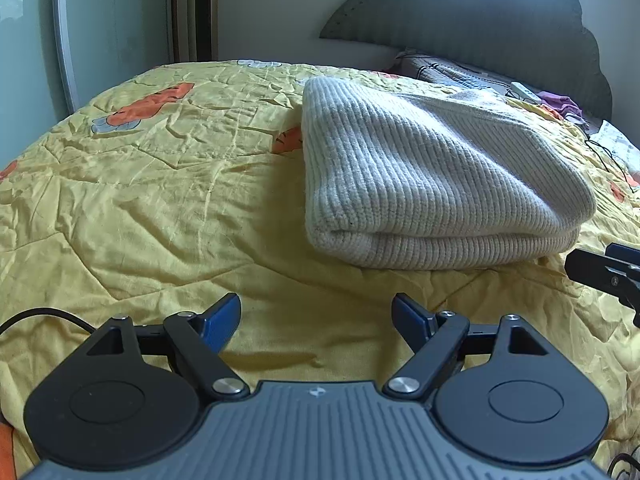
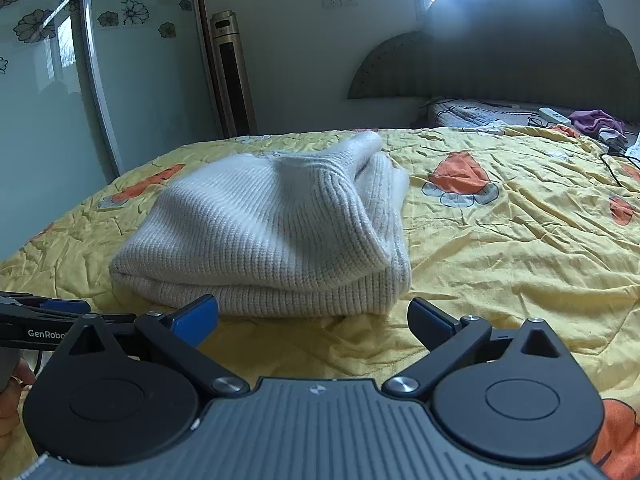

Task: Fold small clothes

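A cream ribbed knit sweater lies folded in a thick stack on the yellow bedspread. In the right wrist view the sweater sits just ahead, with a ribbed cuff or hem folded over its top. My left gripper is open and empty, a short way in front of the sweater's near left corner. My right gripper is open and empty, just short of the sweater's near edge. The right gripper shows at the right edge of the left wrist view. The left gripper shows at the left edge of the right wrist view.
The bedspread is wrinkled, with orange cartoon prints. At the head of the bed lie a grey pillow, a white power strip, purple cloth and black cables. A dark headboard, a tower unit and glass doors stand behind.
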